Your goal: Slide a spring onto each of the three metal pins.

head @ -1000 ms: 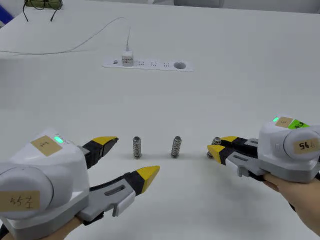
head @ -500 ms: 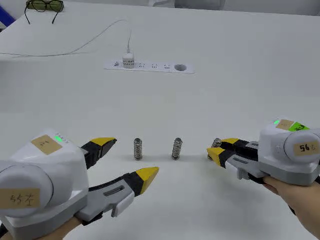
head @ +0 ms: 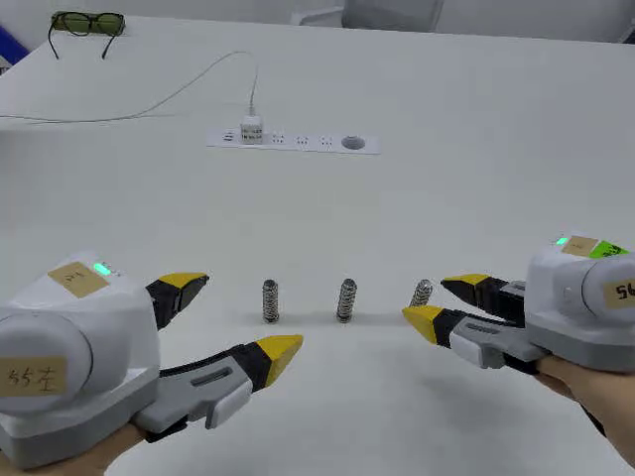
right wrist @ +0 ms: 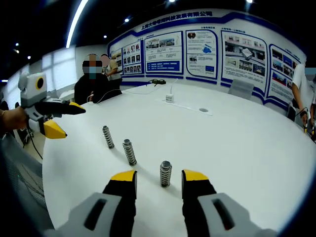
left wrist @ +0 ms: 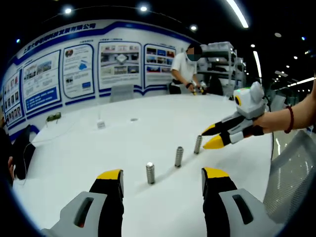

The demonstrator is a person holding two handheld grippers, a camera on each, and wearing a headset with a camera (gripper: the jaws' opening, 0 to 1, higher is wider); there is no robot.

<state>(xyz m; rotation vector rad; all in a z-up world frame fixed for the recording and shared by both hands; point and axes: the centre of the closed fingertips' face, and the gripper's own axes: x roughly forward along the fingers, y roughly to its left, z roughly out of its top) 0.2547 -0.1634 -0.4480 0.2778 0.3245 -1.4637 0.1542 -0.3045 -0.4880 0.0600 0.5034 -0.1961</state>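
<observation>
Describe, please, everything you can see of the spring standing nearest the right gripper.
The spring is a grey metal coil with a round metal cap at its top, standing about upright on the white table. It ends a row of three, apart from the middle spring. It sits just ahead of the right gripper, in the gap between the open jaws' yellow tips; neither jaw looks to touch it.
</observation>
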